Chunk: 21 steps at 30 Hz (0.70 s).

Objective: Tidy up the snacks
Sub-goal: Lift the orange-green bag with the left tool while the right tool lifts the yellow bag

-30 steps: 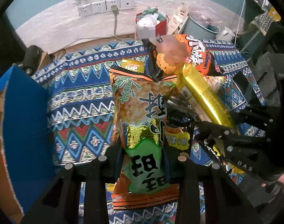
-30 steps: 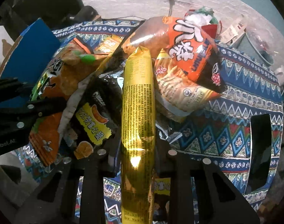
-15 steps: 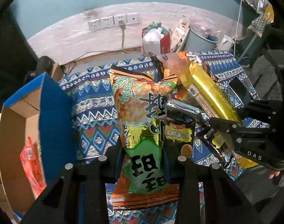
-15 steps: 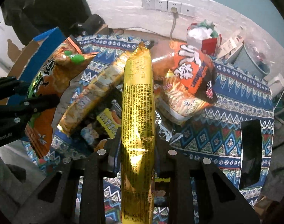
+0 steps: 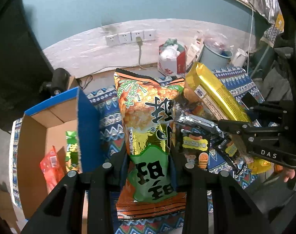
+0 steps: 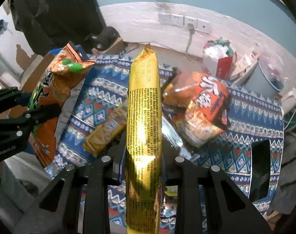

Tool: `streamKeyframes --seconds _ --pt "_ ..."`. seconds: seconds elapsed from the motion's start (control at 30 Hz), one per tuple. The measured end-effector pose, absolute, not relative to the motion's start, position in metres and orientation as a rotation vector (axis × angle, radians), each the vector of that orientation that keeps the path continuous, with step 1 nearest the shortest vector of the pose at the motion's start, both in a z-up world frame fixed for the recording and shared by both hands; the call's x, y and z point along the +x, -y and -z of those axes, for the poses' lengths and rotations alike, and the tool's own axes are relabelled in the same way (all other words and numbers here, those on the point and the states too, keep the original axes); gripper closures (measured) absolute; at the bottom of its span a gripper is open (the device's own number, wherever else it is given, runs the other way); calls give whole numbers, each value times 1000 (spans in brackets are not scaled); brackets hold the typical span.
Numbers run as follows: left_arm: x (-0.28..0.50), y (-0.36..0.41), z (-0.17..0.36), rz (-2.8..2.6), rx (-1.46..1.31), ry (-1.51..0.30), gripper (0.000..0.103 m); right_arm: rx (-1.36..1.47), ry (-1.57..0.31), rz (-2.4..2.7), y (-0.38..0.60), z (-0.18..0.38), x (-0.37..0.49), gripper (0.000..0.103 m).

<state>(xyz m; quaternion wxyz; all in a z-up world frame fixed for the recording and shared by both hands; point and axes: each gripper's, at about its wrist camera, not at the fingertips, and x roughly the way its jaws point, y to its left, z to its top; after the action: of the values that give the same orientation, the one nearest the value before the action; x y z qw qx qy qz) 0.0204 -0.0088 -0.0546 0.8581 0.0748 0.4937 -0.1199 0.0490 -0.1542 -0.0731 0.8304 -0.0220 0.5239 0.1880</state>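
Plainly, "DAS" on right gripper [image 5: 243, 134].

Both views are dim and cool-toned, with heavy fisheye bending and black vignetting at the rims. Glare flares on the long shiny gold foil packet [image 6: 143, 128] and on the glossy green-and-orange crinkled snack bag [image 5: 148, 128]. The orange noodle packet [image 6: 206, 105] is smeared by motion blur; the teal wall [image 5: 109, 5] looks grainy.

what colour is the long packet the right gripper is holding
Shiny gold-yellow with small dark print, clearest in the right wrist view: long packet.
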Motion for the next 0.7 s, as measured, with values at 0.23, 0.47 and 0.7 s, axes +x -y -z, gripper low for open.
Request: streamKeyframes --seconds 0.23,0.47,0.7 --pt "17 -14 45 205 145 -1008 68 -57 -1093 -447 127 62 54 77" --pt "12 -41 40 154 132 -987 68 -68 -1083 -491 98 56 61 77" --pt "9 -69 41 114 100 -984 68 -73 -1075 -537 64 48 67 77"
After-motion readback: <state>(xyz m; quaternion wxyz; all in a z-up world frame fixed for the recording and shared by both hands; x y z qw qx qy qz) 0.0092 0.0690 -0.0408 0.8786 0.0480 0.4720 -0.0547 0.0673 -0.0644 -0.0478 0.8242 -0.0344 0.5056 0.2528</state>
